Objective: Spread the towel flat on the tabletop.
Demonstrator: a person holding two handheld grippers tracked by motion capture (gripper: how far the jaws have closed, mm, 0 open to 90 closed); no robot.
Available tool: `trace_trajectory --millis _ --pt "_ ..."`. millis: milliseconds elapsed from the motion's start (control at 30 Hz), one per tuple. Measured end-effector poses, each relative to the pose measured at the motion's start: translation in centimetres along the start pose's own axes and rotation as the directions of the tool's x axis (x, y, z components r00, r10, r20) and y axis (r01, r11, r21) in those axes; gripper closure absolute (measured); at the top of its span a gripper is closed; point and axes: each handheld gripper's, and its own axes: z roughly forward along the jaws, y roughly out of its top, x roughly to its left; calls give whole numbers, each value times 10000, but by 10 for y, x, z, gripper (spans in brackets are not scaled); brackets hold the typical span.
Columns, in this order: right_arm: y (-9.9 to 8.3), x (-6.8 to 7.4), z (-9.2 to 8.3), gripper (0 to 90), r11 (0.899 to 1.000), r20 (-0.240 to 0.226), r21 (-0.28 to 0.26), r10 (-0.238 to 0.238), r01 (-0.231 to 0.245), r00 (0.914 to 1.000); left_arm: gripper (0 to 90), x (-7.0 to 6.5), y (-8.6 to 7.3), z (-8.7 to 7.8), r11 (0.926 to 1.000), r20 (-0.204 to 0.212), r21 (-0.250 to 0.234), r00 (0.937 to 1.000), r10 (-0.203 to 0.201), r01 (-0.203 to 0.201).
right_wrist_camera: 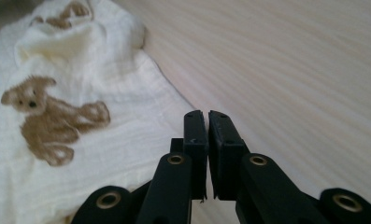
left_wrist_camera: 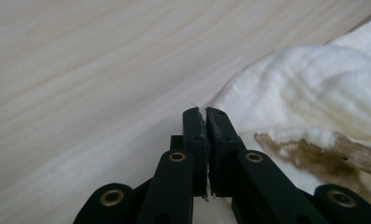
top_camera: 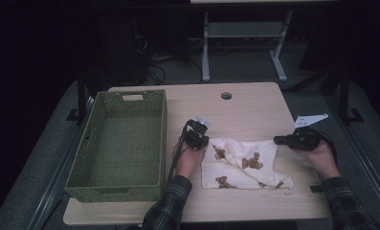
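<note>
High view: we are working on a white cloth [top_camera: 240,163] printed with brown bears, lying crumpled on the wooden table [top_camera: 245,110] just right of the green woven basket [top_camera: 116,143]. The cloth's long axis is running left to right across the table, and a loose corner is trailing toward the near right edge. We are holding the left gripper [top_camera: 195,134] at the cloth's upper left corner and the right gripper [top_camera: 293,140] at its upper right corner. We judge that we are in the grasp step at the two far corners, before any spreading or folding.

Left gripper view: we are seeing the left gripper [left_wrist_camera: 205,112] with its jaws pressed together at the cloth's edge [left_wrist_camera: 314,93]. The cloth is lying to the right of the jaws and under the right one. We cannot tell whether any fabric is caught between the tips.

Right gripper view: we are seeing the right gripper [right_wrist_camera: 206,114] with its jaws nearly touching and a thin gap between them, nothing visibly held. The cloth [right_wrist_camera: 80,140] is lying to the left, its edge passing just under the tips.

Next move, as we judge it: we are needing firm pinches on both corners, then an even lift so that the cloth hangs flat rather than bunching.
</note>
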Motion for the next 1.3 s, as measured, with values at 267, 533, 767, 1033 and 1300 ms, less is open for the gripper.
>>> trace_trajectory --millis 267,533,767,1033,1300 --pt "27 -19 1 859 9996 580 -266 -26 42 9983 871 16 31 1 9956 -289 -936 9996 -43 16" --pt "49 -41 7 859 9994 1283 -334 36 7 9917 871 38 46 10 9935 -861 -1116 9958 -311 214" --pt "58 -65 17 859 9986 1572 -308 479 -436 9864 870 53 52 22 9925 -817 -1151 9954 -500 404" --pt "57 -78 36 681 9960 1755 -157 893 -879 9804 715 59 55 39 9943 -1016 -1003 9937 -474 371" --pt "52 -87 49 619 9896 1721 133 1388 -1432 9753 605 71 48 48 9941 -1006 -850 9921 -753 668"
